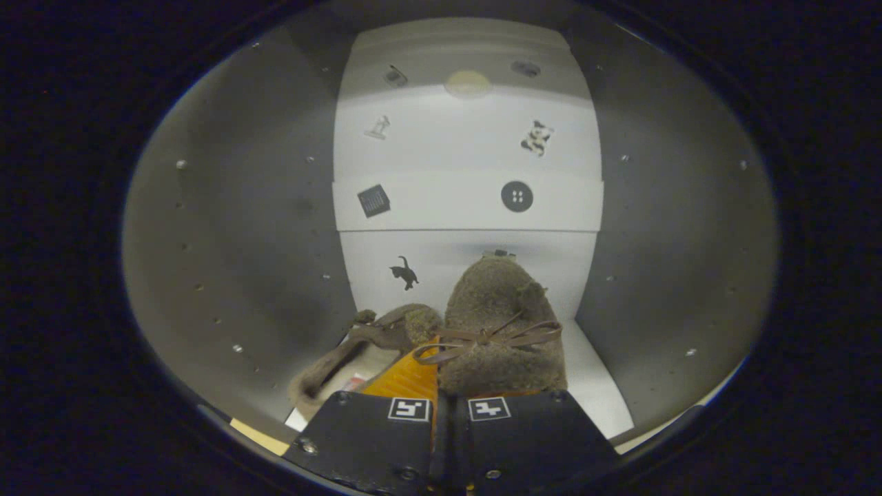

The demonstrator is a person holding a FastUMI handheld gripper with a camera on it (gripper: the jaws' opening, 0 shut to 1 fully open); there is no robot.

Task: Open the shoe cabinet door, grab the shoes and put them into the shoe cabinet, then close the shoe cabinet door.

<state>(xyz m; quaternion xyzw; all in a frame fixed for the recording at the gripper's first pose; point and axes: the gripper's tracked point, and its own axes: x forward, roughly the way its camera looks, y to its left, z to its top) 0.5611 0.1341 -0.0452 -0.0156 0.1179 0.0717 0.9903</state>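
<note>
I am looking into the open shoe cabinet (227, 262), with its grey side walls and white back. A fuzzy brown shoe with a thin ribbon bow (499, 324) stands toe-forward just ahead of my gripper (441, 389). The gripper is shut on the shoe's near edge. One finger (406, 379) shows to the left of the shoe and the other is hidden under it. The second brown shoe (358, 351) lies on the cabinet floor just to the left, its opening facing up. It touches or nearly touches the held shoe.
A white shelf front (468, 203) crosses the back of the cabinet above the shoes. Small dark stickers dot the back panels. Bare white cabinet floor (592, 386) lies to the right of the held shoe. The side walls stand close on both sides.
</note>
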